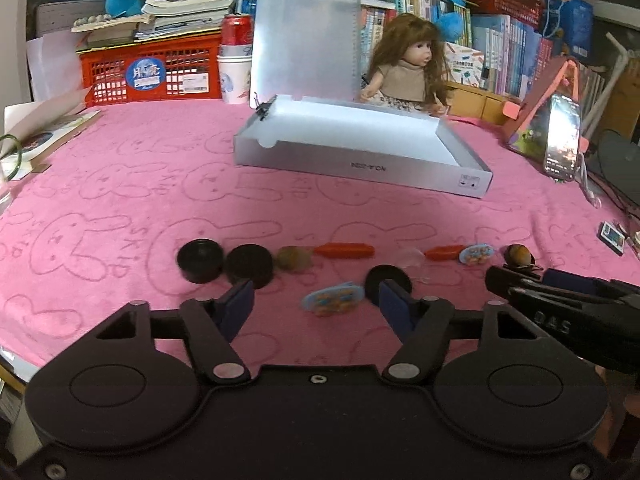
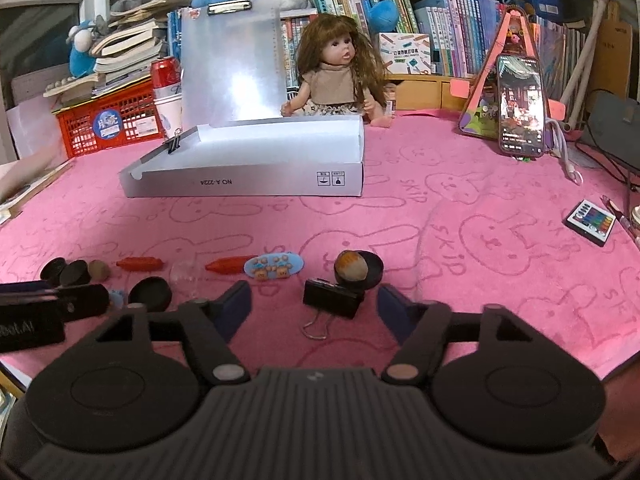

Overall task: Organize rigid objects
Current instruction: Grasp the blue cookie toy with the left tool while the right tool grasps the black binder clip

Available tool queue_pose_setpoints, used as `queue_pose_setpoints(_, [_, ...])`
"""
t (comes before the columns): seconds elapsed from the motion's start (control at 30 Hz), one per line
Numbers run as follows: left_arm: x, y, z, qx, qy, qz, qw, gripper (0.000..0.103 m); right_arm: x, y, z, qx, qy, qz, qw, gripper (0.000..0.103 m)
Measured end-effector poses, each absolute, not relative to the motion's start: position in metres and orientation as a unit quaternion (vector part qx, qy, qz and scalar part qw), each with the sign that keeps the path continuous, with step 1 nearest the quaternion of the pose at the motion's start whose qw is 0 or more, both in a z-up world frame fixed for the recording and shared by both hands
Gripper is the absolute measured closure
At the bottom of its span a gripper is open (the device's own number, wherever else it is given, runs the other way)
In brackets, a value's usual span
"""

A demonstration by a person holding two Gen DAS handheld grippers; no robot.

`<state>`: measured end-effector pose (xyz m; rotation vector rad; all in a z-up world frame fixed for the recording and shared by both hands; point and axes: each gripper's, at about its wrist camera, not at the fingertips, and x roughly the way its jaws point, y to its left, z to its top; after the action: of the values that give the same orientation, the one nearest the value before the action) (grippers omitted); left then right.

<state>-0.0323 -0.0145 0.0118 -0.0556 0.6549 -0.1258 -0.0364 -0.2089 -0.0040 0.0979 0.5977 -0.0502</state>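
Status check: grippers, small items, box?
Left gripper open over blue oval tag. Right gripper open around binder clip. White box empty, path unobstructed.

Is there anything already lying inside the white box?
No, the white box shows only its bare white floor; the small objects all lie on the pink cloth in front.

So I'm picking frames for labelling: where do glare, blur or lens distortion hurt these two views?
Left wrist: fisheye bends the pink cloth; the small blue oval tag is smeared, the white box washed out. Right wrist: glare on the clipboard and the phone screen; the binder clip stays sharp; corners go dark.
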Motion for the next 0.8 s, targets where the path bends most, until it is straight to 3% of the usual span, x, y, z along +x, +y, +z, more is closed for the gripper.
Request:
queue_pose_setpoints(0.17, [-0.025,-0.02,0.001,-0.049,0.338,-0.06,0.938,0.052,-0.032,-0.207,-0.009,0.065,0.295,-0.053,0.952,0.05])
queue_pose_setpoints(0.23, [-0.025,-0.024,-0.001,-0.035,0.33,-0.048,0.942,0.069,-0.031,-0.207,-0.009,0.064,0.292,-0.062,0.952,0.063])
queue_pose_setpoints(0.27, [-0.024,-0.026,-0.002,-0.03,0.329,-0.046,0.943,0.075,-0.031,-0.207,-0.009,0.063,0.292,-0.067,0.952,0.064])
queue_pose_setpoints(0.8, [-0.017,-0.022,0.026,-0.032,0.312,-0.08,0.946,0.076,-0.032,-0.208,0.011,0.066,0.277,-0.008,0.959,0.065])
